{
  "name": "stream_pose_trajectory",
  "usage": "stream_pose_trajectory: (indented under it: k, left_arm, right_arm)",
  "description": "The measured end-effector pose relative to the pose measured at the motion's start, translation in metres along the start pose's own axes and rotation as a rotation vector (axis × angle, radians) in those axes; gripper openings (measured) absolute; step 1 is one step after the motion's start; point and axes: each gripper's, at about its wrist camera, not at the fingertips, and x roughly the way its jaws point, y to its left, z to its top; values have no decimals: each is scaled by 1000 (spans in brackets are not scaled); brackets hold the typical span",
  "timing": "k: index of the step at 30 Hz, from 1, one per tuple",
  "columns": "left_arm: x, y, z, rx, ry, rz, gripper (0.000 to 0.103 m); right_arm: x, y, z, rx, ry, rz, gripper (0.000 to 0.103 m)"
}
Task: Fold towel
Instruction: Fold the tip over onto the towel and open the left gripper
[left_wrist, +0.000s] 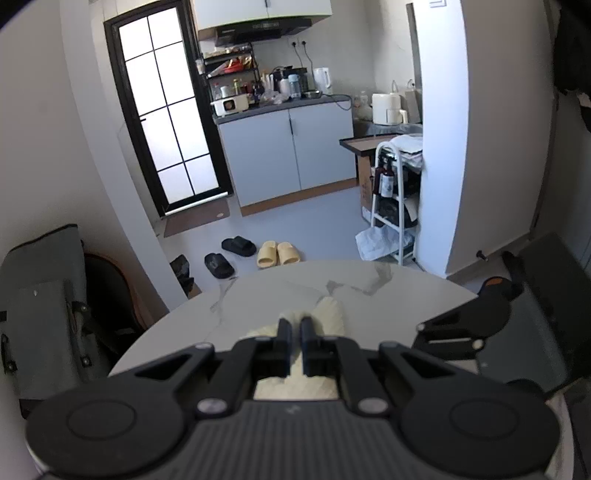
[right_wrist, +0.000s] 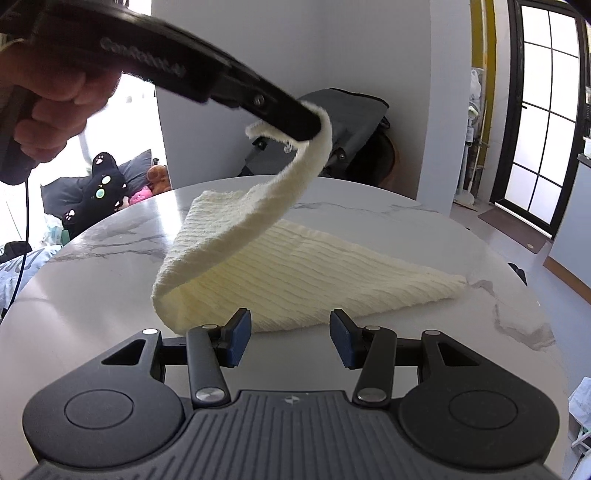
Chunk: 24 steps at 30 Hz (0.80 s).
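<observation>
The round white desk with grey marble veins fills the middle of the right wrist view, and behind it stand a white wall and a folded grey bag-like thing whose kind I cannot tell. On the desk lies the cream ribbed towel; most of it rests flat, spreading from the near middle to a pointed corner at the right, while its left part is raised from the surface and curves up into the air as a long strip. The top end of this strip is clamped in the left tool, which enters from the upper left and is held by a person's hand; its two fingers are together on the cloth, above the far half of the desk. In the left wrist view the same left tool shows its fingers almost touching, with the towel seen between and below them. The right tool stands at the near edge of the towel, its blue pads well apart and with nothing between them; the cloth lies just beyond them. On the floor far behind the desk, in the left wrist view, are cream slippers and black slippers, near white kitchen cabinets.
</observation>
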Motion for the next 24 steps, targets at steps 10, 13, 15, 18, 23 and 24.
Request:
stream_pose_trajectory:
  k: [10, 13, 15, 18, 23, 24]
  left_arm:
    - [31, 1, 1, 1, 31, -43, 6]
    - [41, 2, 0, -3, 41, -54, 6]
    - [44, 2, -1, -6, 44, -61, 6]
    - [53, 2, -2, -4, 56, -78, 6]
    - [63, 1, -5, -5, 70, -110, 6]
    - [63, 0, -6, -4, 70, -115, 6]
  right_arm:
    - [-3, -5, -3, -1, 4, 5, 52]
    - [-5, -6, -2, 1, -1, 6, 52]
    - [-6, -7, -2, -1, -3, 2, 52]
    - [-9, -9, -2, 7, -1, -1, 52]
    - [-7, -10, -4, 11, 10, 0, 52]
    - [-6, -10, -4, 9, 13, -1, 52]
